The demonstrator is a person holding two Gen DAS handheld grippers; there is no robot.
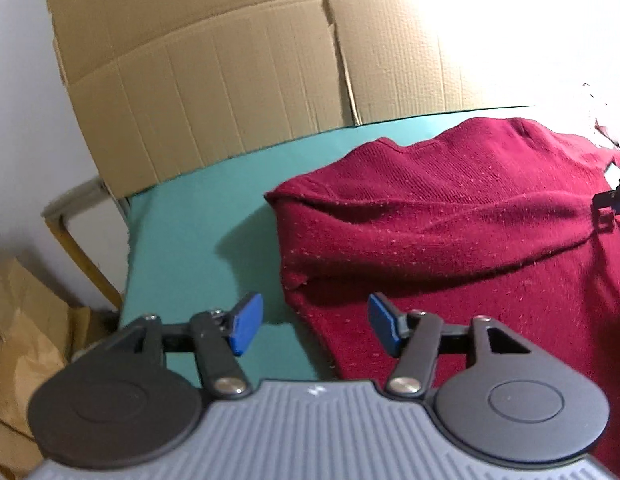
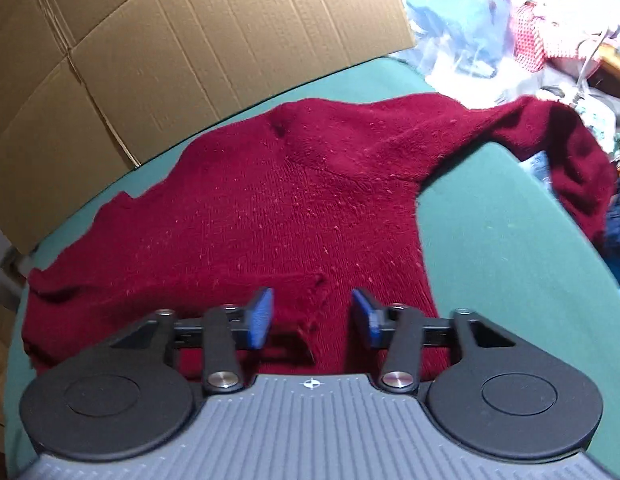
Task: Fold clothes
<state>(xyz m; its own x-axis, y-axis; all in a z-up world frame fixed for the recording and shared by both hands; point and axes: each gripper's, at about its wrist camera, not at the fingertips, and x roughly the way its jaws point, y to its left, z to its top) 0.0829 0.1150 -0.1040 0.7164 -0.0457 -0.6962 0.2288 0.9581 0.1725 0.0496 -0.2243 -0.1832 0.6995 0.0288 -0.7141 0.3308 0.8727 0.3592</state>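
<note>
While tilted downward, both grippers [image 1: 315, 326] [image 2: 312, 316] gape above sweater [image 2: 270, 208].

Left gripper [image 1: 315, 328] and right gripper [image 2: 311, 316] alike, blue ribbed fingers [image 2: 261, 318], black link arms, silver screws, round black discs, grey ribbed body

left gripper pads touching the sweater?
Cannot tell. In the left wrist view the left gripper is open over the edge of the red sweater, nothing pinched, but its height above the knit is unclear.

Fisheye-warped, soft, glare upper right
</note>
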